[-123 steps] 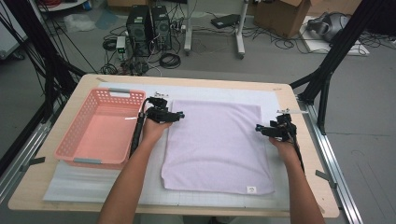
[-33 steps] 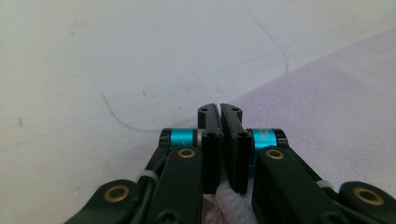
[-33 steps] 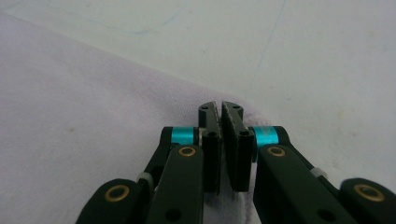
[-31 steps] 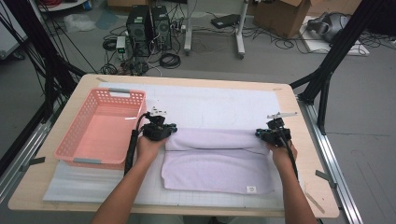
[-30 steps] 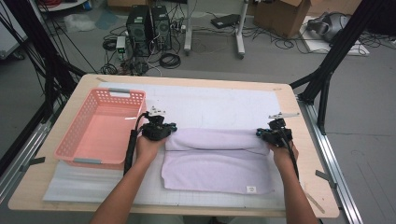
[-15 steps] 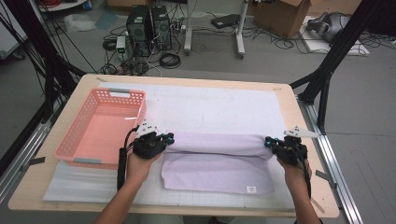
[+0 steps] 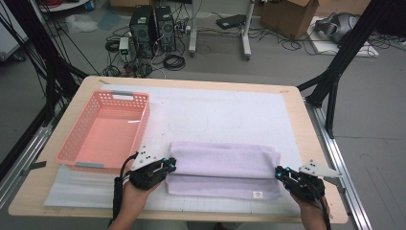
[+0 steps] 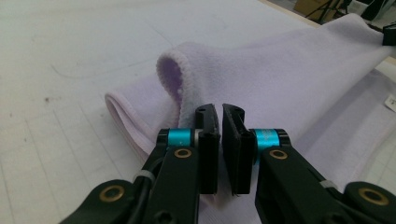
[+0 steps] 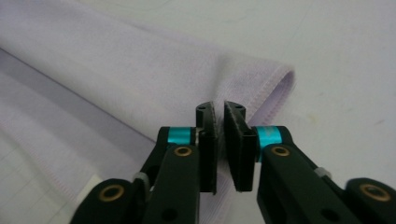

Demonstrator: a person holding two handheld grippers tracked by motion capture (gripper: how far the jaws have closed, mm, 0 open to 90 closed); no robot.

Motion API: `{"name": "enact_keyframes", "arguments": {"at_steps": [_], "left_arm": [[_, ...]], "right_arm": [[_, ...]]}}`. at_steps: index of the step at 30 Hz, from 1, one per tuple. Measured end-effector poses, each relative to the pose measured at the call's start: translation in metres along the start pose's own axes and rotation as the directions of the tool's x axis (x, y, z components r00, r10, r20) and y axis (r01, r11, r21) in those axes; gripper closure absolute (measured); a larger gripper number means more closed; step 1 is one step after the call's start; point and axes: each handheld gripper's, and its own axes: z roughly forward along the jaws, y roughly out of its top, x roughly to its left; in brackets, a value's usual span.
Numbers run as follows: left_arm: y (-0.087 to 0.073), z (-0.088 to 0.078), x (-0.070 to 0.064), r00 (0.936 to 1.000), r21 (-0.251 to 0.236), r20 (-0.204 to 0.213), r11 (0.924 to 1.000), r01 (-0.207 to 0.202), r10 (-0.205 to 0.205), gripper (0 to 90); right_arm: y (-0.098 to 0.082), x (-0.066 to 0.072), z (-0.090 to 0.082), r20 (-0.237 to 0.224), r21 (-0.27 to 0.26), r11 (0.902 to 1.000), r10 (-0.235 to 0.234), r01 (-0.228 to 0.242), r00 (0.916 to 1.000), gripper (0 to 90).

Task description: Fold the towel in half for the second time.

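Note:
A lavender towel (image 7: 222,165) lies folded on the white mat, its upper layer reaching almost to the near edge. My left gripper (image 7: 168,165) sits at the towel's left end and my right gripper (image 7: 279,173) at its right end. In the left gripper view the jaws (image 8: 220,109) have just been opening; a narrow gap shows, and the towel's (image 8: 280,79) folded hem stands just beyond the tips, not pinched. In the right gripper view the jaws (image 9: 220,107) have likewise just been opening, a slim gap between them, with the towel's (image 9: 116,60) looped corner right behind.
A pink plastic basket (image 7: 143,112) stands empty on the left of the wooden table (image 7: 306,143). The white mat (image 7: 215,115) stretches bare behind the towel. A small label (image 7: 257,194) shows on the towel's near right corner.
Both grippers travelled toward the near table edge, drawing the towel's far edge over its near half. Their jaws then parted slightly and released the cloth.

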Motion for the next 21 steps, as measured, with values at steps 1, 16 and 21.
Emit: {"name": "enact_keyframes", "arguments": {"at_steps": [1, 16, 21], "left_arm": [[0.001, -0.001, 0.002, 0.9998, -0.001, 0.006, 0.9998, 0.019, -0.019, 62.1], [0.000, 0.012, 0.006, 0.9998, 0.073, 0.014, 0.9972, 0.016, -0.017, 87.2], [-0.002, 0.000, 0.007, 0.9986, 0.055, 0.045, 0.9981, 0.026, -0.029, 87.0]], "right_arm": [[0.000, -0.001, -0.002, -0.004, -0.003, 1.0000, 0.007, -0.007, 1.0000, 70.1], [0.011, -0.010, 0.020, 0.013, 0.009, 0.9982, 0.060, -0.060, 0.9981, 86.6], [0.004, -0.010, 0.000, 0.001, -0.002, 0.9983, 0.059, -0.059, 0.9983, 86.6]]}}
